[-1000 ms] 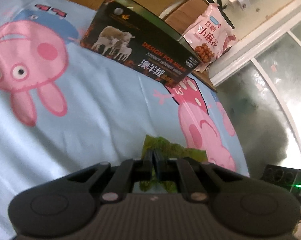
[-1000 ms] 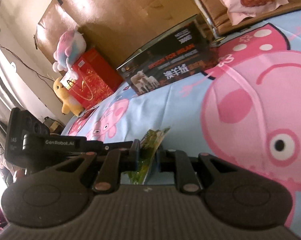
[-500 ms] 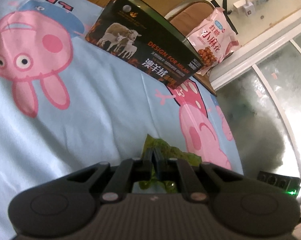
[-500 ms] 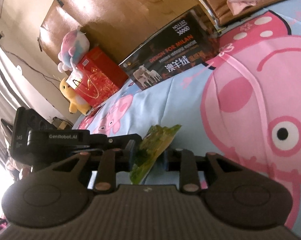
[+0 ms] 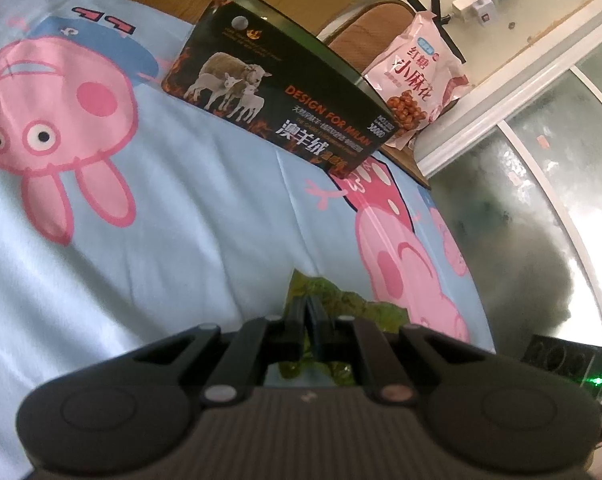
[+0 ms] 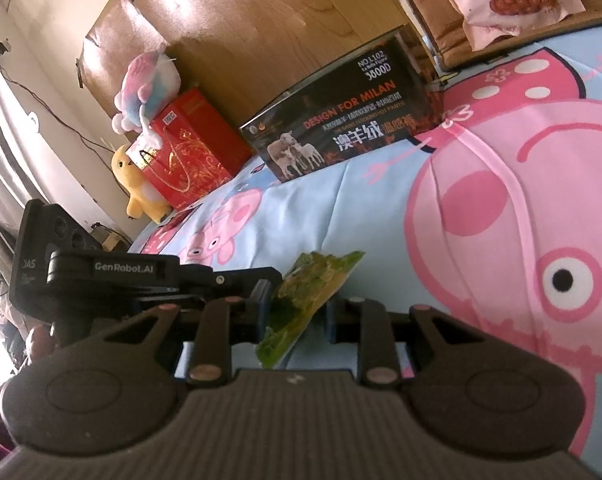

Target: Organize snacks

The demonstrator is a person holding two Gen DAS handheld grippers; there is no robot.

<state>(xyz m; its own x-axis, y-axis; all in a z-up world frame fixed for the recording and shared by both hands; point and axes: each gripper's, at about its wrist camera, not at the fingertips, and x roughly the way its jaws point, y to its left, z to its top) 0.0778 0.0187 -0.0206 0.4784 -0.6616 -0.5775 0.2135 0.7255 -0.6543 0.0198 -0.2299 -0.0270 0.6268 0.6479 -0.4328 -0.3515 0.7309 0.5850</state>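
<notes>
Over the cartoon bedsheet (image 5: 181, 240), your left gripper (image 5: 307, 312) stays clenched on the green snack packet (image 6: 313, 288); your right gripper (image 6: 297, 312), jaws apart and easing closed, has released it, so the handover looks finished.

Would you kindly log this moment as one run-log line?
left gripper: shut on green snack packet | right gripper: closing, fingers clear of packet between them | black box: open, on bedsheet

A pale blue bedsheet (image 5: 181, 240) printed with pink cartoon pigs — a green snack packet (image 6: 305, 296), a black box (image 5: 277, 92), a pink snack bag (image 5: 417, 76).
</notes>
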